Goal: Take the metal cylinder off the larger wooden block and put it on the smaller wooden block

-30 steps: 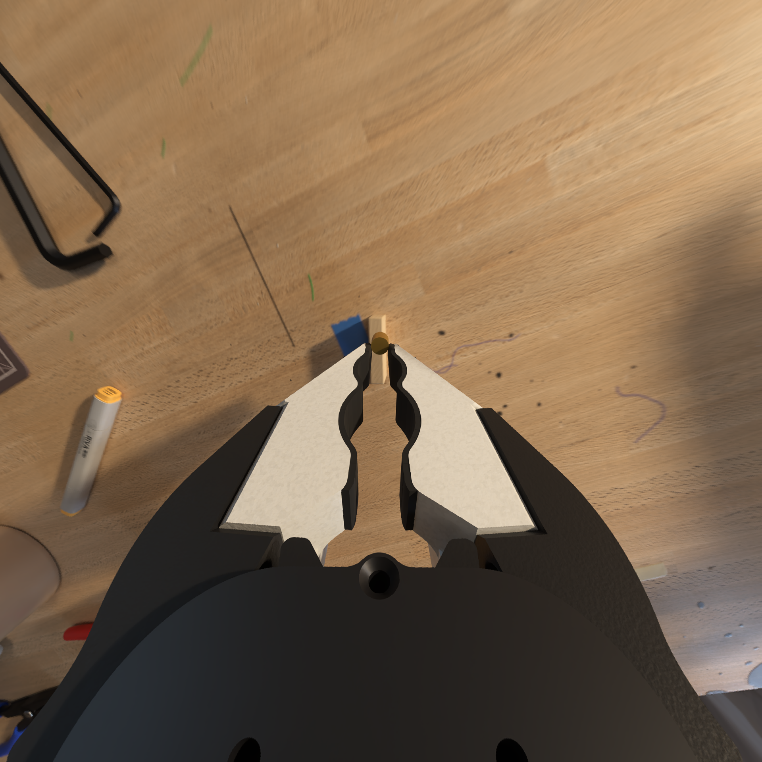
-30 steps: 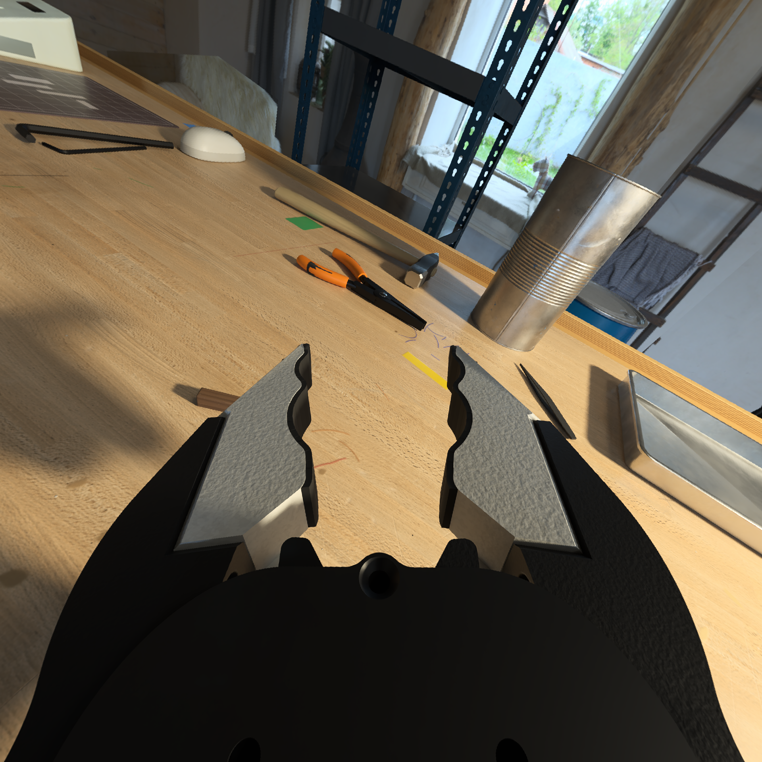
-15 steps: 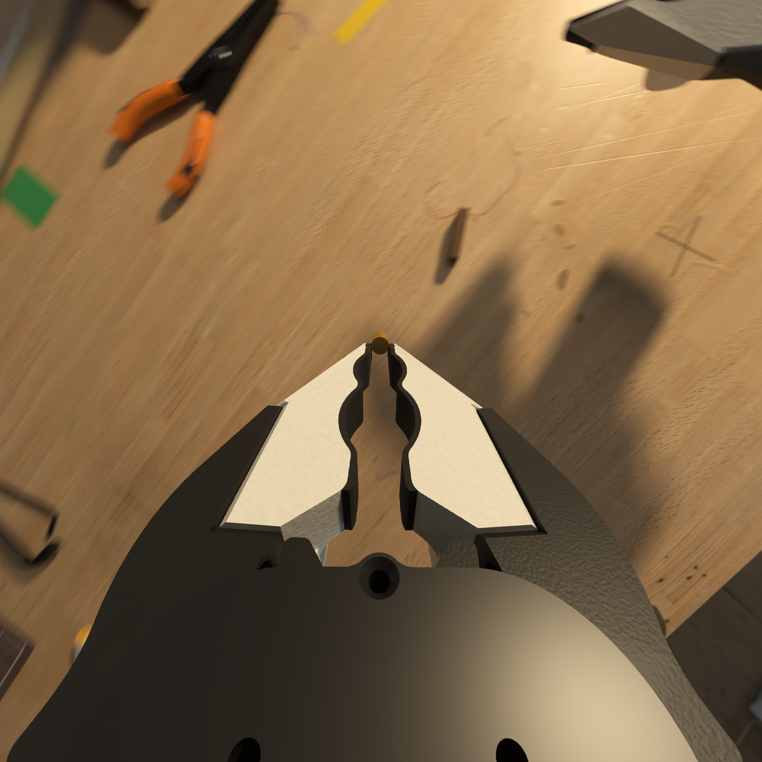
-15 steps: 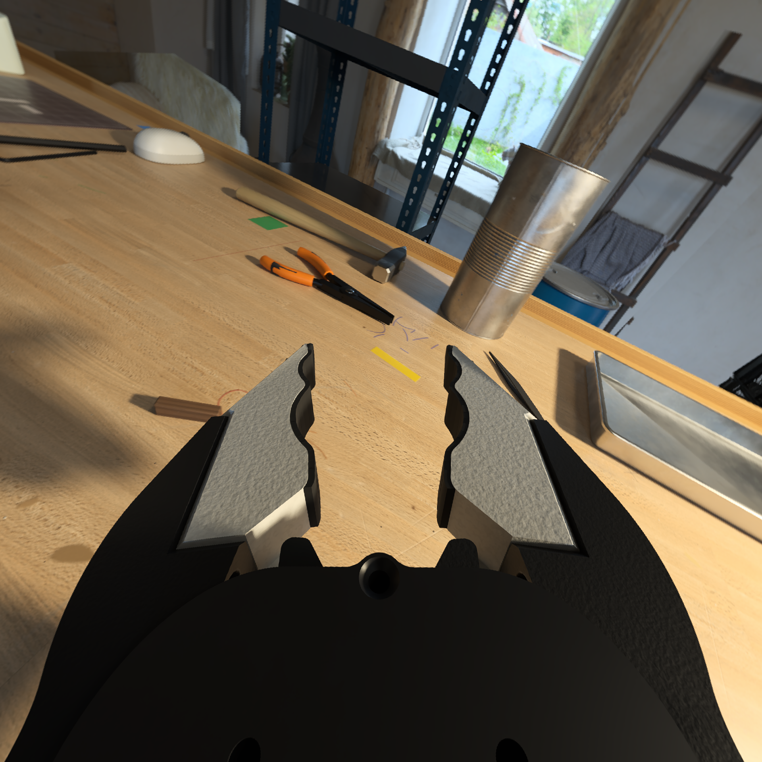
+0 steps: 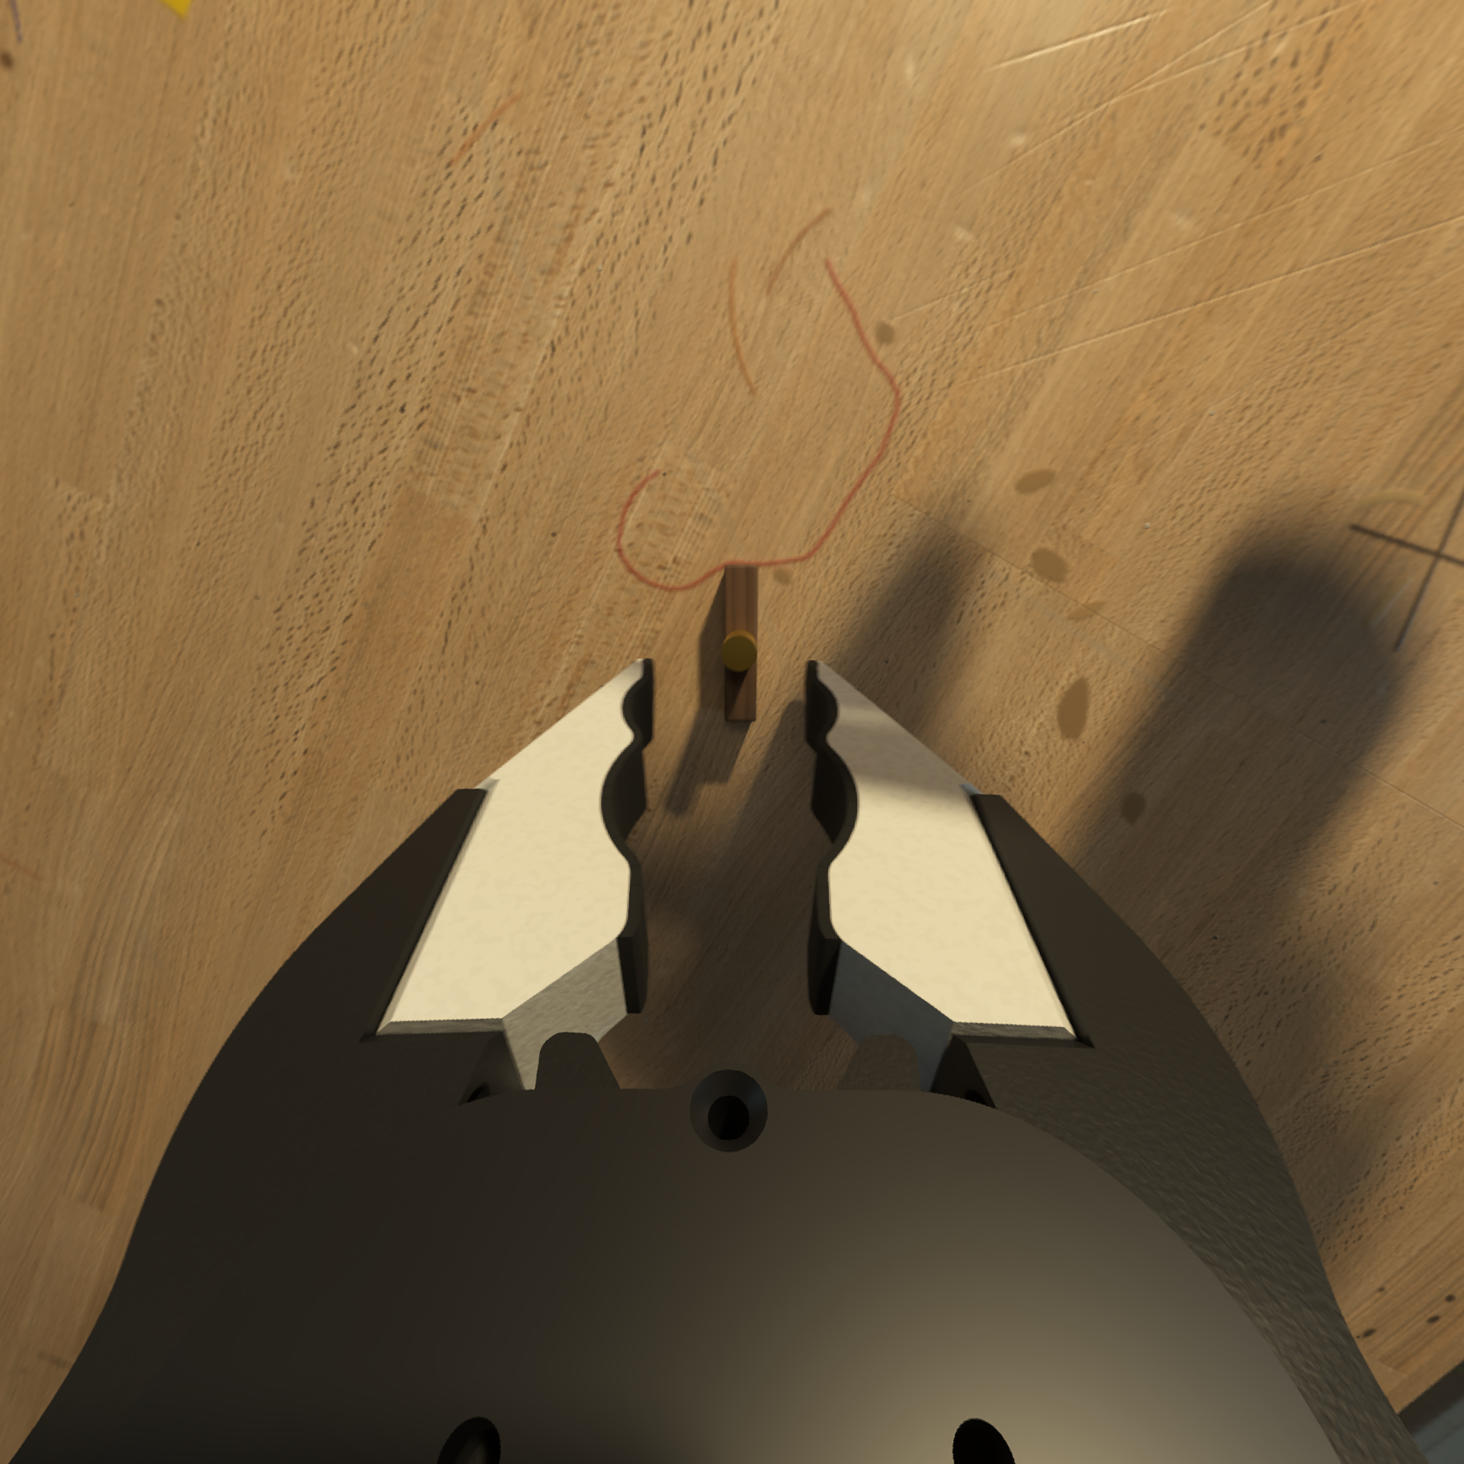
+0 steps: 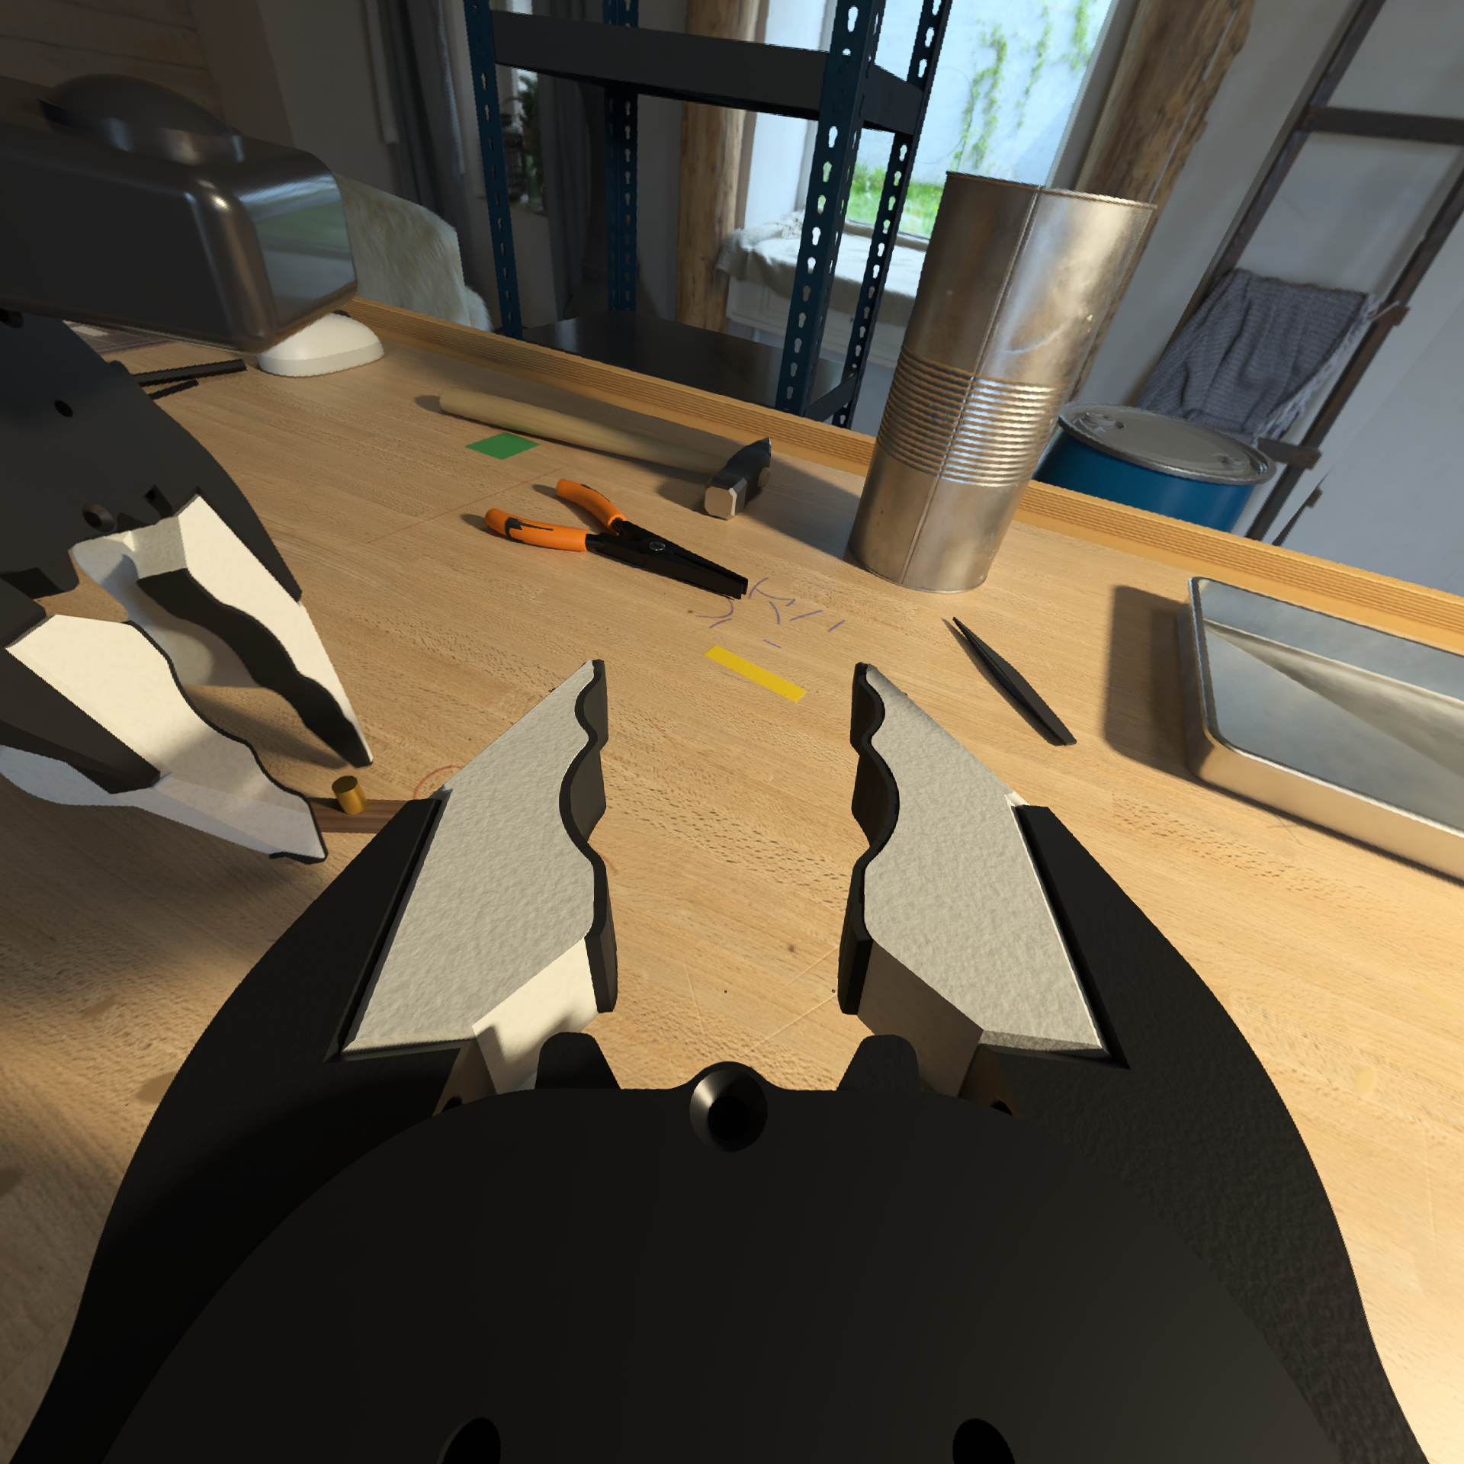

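A small brass-coloured metal cylinder (image 5: 738,650) stands upright on a thin dark-brown wooden block (image 5: 741,610) that lies flat on the bench. My left gripper (image 5: 729,673) is open right above them, its jaws apart on either side of the cylinder and not touching it. In the right wrist view the cylinder (image 6: 348,794) stands on the block (image 6: 366,817) at the left, just below the left gripper's white fingertips (image 6: 305,836). My right gripper (image 6: 727,673) is open and empty over bare bench. The larger wooden block is not in view.
Orange-handled pliers (image 6: 610,539), a hammer (image 6: 618,444), a tall metal can (image 6: 982,396), black tweezers (image 6: 1014,681), a metal tray (image 6: 1331,713), yellow tape (image 6: 754,673) and green tape (image 6: 501,445) lie farther back on the bench. A red scribble (image 5: 792,444) marks the wood by the block.
My left gripper carried the cylinder across the bench from the pale block to the dark-brown block, set it down and opened. The right gripper stayed open and shifted slightly.
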Tool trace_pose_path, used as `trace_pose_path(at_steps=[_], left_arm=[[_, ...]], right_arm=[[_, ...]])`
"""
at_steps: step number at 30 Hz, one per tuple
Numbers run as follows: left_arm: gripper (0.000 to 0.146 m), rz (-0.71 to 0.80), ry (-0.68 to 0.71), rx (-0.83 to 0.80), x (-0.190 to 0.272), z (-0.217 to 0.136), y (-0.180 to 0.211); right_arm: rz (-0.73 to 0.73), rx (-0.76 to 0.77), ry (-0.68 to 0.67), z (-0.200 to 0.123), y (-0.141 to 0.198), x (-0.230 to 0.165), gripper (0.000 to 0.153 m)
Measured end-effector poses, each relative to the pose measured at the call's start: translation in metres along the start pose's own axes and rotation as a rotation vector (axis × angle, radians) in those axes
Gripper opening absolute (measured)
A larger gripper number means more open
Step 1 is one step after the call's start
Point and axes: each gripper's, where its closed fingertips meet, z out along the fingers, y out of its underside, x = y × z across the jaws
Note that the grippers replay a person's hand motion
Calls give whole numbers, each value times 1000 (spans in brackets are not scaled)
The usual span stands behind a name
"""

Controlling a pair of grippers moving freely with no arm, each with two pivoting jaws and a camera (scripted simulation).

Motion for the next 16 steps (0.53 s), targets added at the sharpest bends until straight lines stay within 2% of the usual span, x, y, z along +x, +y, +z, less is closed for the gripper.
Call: trace_pose_path(at_steps=[3,8,11,14,16], left_arm=[[56,-17,-28,4,-3,-4,2],[58,-76,-32,139,1,-23,2],[63,-174,-63,294,-1,-34,1],[83,-283,-145,499,-16,-43,-8],[92,-320,-209,624,-32,-48,-16]], right_arm=[[-14,11,-4,-2,-3,-3,62],[-44,21,1,-4,-5,-6,62],[-44,24,-8,-4,-6,-8,62],[-53,13,-18,-3,-3,-12,62],[-69,-12,-27,0,3,-14,64]])
